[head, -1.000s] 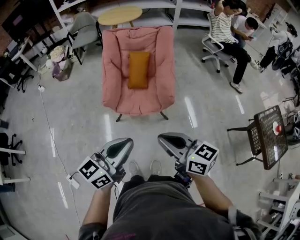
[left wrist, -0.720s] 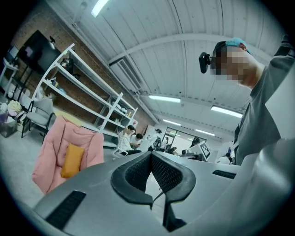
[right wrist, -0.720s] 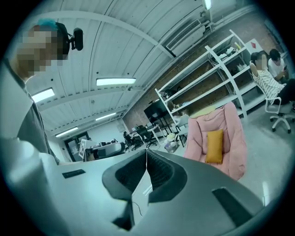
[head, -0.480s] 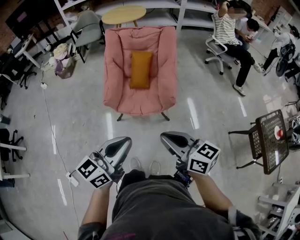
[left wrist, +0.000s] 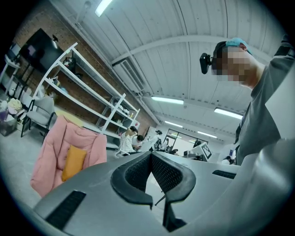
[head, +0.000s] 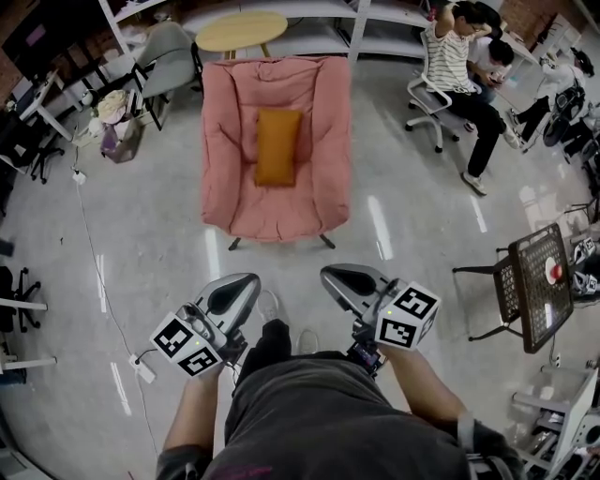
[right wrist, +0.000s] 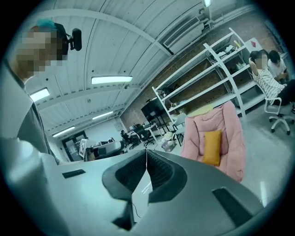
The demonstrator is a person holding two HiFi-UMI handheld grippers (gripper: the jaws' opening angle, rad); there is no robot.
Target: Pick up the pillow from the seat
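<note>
An orange pillow (head: 277, 145) lies upright on the seat of a pink cushioned chair (head: 276, 208) across the floor ahead of me. Both grippers are held low near my waist, far short of the chair. The left gripper (head: 241, 285) is shut with nothing in it, and so is the right gripper (head: 342, 278). In the left gripper view the pillow (left wrist: 73, 162) and chair (left wrist: 50, 156) show at the left, beyond the closed jaws (left wrist: 150, 155). In the right gripper view the pillow (right wrist: 212, 146) and chair (right wrist: 230, 138) stand at the right of the closed jaws (right wrist: 146, 153).
A round wooden table (head: 241, 31) and white shelving (head: 375, 23) stand behind the chair. Seated people (head: 459, 70) on office chairs are at the upper right. A black wire stool (head: 534, 286) stands at the right. A cable and power strip (head: 141, 367) lie on the floor at the left.
The chair and pillow sit slightly lower and nearer in the head view as I step forward; one foot has swung ahead. Both grippers stay shut and level.
</note>
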